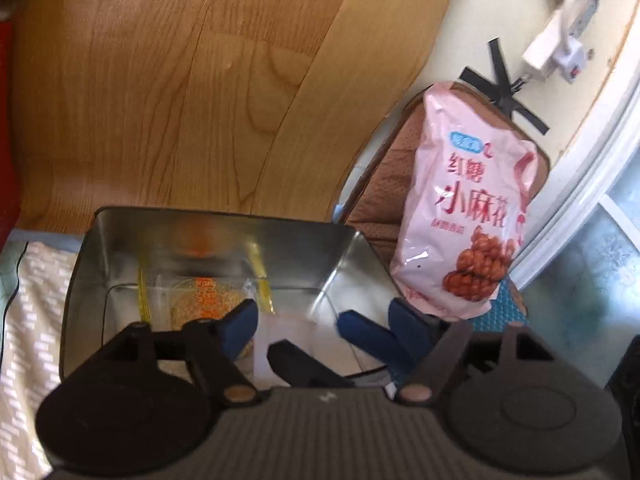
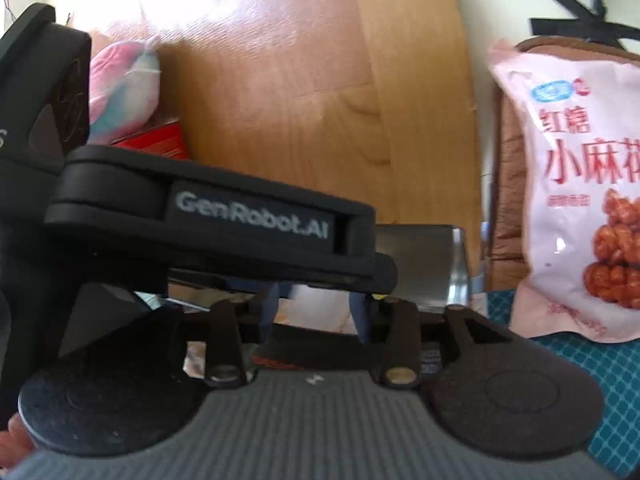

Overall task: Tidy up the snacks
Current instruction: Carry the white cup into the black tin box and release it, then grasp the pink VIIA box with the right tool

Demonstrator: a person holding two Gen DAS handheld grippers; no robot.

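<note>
Tin (image 1: 120, 248): metal box straight ahead of my left gripper (image 1: 296, 322), open top, a wrapped snack (image 1: 208, 300) lying on its floor.
Left gripper: fingers apart, nothing between them, tips over the tin.
Right gripper (image 2: 316, 304): fingers apart, empty as far as I see; left tool's body blocks most of its view.
Pink snack bag (image 1: 464, 216): upright, long axis vertical, leaning on brown cushion (image 1: 384, 188), right of the tin.
Nearer hand: right, I judge.
Obstacle: crossed grippers crowd each other; tin wall sits between left gripper and bag.
Other: wooden panel (image 1: 180, 80) behind; pink-blue bundle (image 2: 120, 84) far left.
</note>
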